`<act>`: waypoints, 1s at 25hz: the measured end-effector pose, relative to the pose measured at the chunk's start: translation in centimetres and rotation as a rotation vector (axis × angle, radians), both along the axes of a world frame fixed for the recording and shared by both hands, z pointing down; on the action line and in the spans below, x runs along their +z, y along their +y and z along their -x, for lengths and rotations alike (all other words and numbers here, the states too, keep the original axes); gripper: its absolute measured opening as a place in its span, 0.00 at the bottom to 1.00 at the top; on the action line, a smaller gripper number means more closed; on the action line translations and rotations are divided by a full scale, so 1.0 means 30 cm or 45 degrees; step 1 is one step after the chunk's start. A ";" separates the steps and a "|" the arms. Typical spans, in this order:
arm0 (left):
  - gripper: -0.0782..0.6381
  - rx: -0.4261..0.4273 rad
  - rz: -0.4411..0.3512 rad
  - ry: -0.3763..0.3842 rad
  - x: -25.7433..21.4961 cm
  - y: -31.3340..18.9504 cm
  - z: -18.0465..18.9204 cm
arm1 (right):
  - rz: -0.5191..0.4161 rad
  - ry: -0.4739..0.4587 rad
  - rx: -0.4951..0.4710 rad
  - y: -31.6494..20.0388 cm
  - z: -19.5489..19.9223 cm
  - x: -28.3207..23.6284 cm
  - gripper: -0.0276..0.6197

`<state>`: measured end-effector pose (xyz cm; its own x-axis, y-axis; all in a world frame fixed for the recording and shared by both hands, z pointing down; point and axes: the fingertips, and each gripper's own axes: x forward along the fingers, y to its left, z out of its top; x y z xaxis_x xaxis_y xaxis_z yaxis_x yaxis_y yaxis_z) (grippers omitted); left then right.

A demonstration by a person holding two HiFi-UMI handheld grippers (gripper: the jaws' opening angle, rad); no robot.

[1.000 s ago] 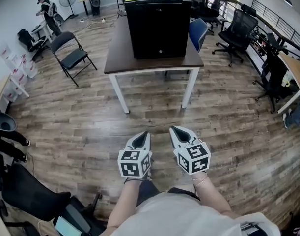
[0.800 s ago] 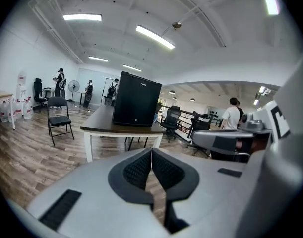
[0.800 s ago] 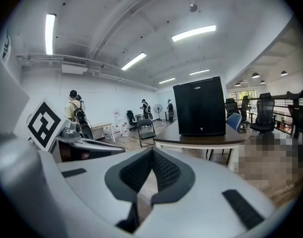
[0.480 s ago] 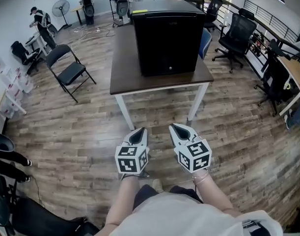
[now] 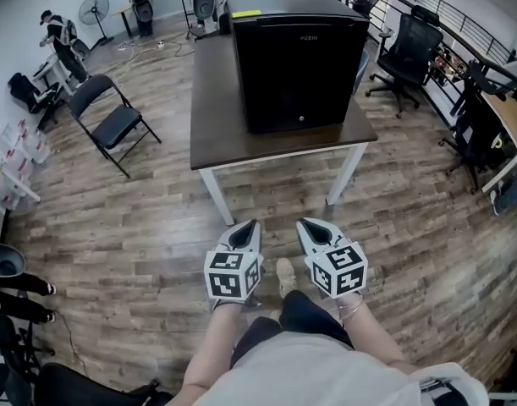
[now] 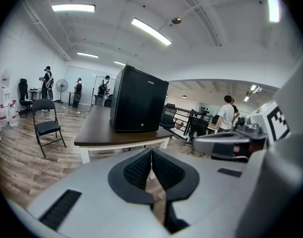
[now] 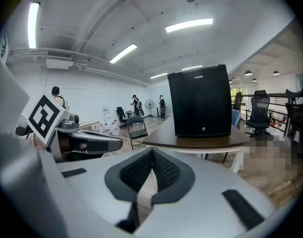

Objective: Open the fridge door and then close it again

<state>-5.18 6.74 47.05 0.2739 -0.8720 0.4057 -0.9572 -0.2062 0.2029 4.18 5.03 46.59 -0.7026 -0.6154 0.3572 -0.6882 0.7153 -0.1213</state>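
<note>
A small black fridge (image 5: 296, 62) stands with its door closed on a brown-topped table with white legs (image 5: 220, 117); it also shows ahead in the left gripper view as the fridge (image 6: 138, 100) and in the right gripper view as the fridge (image 7: 201, 102). My left gripper (image 5: 251, 224) and right gripper (image 5: 300, 222) are held side by side over the wooden floor, a short way in front of the table. Both are shut with nothing between the jaws, as the left gripper (image 6: 151, 151) and the right gripper (image 7: 152, 151) show in their own views.
A black folding chair (image 5: 106, 112) stands left of the table. Office chairs (image 5: 415, 53) and desks line the right side. People stand at the far left wall (image 5: 59, 36). More chair parts sit at my lower left (image 5: 13, 299).
I have walked toward the table: the fridge and table have grown larger and moved down in the head view. Both grippers stayed shut and side by side.
</note>
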 end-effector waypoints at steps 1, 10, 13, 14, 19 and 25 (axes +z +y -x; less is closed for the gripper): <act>0.12 0.002 0.007 0.003 0.011 -0.025 0.006 | 0.003 0.007 -0.001 -0.026 0.006 0.007 0.04; 0.12 -0.006 -0.016 0.012 0.009 -0.365 0.055 | -0.037 -0.007 -0.002 -0.433 0.075 -0.015 0.04; 0.12 -0.035 -0.041 0.000 -0.027 -0.521 0.098 | -0.051 -0.016 -0.029 -0.593 0.123 -0.038 0.04; 0.12 -0.047 -0.048 -0.002 -0.037 -0.575 0.110 | -0.057 -0.016 -0.040 -0.649 0.137 -0.048 0.04; 0.12 -0.081 -0.065 -0.015 -0.059 -0.818 0.142 | -0.087 -0.024 -0.072 -0.892 0.179 -0.078 0.04; 0.12 -0.110 -0.052 0.019 -0.047 -0.990 0.154 | -0.065 -0.015 -0.091 -1.065 0.182 -0.058 0.04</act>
